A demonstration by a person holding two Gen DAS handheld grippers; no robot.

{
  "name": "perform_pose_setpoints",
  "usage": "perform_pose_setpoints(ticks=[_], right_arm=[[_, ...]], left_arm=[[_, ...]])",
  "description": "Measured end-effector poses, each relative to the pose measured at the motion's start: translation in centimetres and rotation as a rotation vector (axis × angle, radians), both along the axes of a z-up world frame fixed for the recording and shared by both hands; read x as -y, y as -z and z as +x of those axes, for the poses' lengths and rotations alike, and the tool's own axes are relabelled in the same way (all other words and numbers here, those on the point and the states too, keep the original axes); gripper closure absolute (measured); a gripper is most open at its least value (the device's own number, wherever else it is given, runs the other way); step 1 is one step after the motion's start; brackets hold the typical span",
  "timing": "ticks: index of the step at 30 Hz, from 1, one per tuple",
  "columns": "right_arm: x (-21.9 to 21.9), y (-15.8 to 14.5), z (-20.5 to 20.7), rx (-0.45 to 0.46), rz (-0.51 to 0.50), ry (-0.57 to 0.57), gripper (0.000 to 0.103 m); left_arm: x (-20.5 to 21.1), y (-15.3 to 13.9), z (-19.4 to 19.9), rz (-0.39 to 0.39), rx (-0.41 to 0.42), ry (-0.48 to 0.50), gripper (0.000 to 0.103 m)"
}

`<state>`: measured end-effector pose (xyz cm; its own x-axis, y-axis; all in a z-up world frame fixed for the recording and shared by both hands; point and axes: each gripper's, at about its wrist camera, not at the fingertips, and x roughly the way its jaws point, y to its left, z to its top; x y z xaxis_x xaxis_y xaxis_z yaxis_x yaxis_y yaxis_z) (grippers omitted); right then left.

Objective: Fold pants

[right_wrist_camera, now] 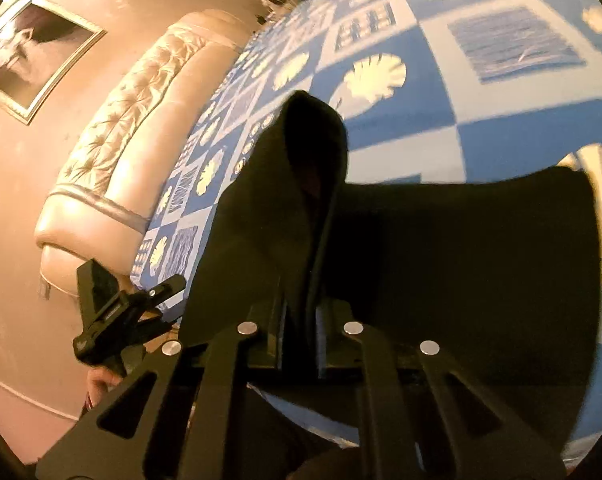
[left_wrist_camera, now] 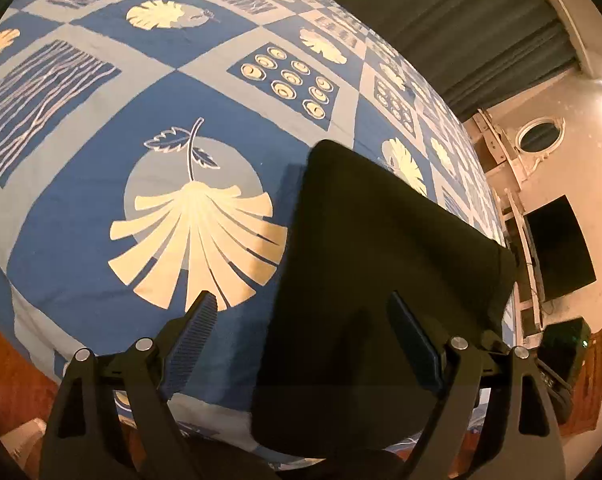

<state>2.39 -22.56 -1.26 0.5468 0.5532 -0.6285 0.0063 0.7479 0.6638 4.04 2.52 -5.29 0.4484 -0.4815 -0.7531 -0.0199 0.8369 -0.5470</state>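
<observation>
My right claw (right_wrist_camera: 301, 328) is clamped on a raised fold of the black pants (right_wrist_camera: 461, 260) near the bed (left_wrist_camera: 101, 240) edge, my left claw (left_wrist_camera: 301, 344) gapes apart over them, so next I judge it must pinch too.

A bed fills most of both views, covered by a blue and pale grey patchwork bedspread (left_wrist_camera: 149, 92) printed with cream leaves, wavy lines and ringed dots. Behind it hangs a dark pleated curtain (left_wrist_camera: 453, 16). The wall (left_wrist_camera: 581, 152) is pale and warmly lit, with an oval white-framed mirror (left_wrist_camera: 541, 135) and a dark flat screen (left_wrist_camera: 559, 246) on white shelving. A reddish wooden floor (left_wrist_camera: 17, 380) shows below the bed. In the right wrist view, a tufted cream headboard (right_wrist_camera: 141, 120) stands under a framed picture (right_wrist_camera: 33, 56).
</observation>
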Motion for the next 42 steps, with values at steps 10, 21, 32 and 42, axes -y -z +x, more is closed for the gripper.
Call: perform_pose_setpoints(ticks=[10,21,32,42], right_arm=[[6.8,3.9,-3.3,-0.115,-0.009,0.108,0.093],[7.5,1.8,-4.3,-0.055,-0.003,0.116,0.093],[8.6,2.3,-4.7,-0.108,-0.031,0.142,0.093],[8.5,2.5,-4.9,-0.131,-0.035,0.144,0.09]], left_arm=[[1.9,1.3,0.2,0.017,-0.065,0.082,0.018],[2.9,2.4,0.3,0.029,-0.098,0.091,0.018],[3.2,2.3,0.1,0.036,-0.105,0.112,0.018],[3.3,2.3,-0.3,0.055,-0.102,0.119,0.018]])
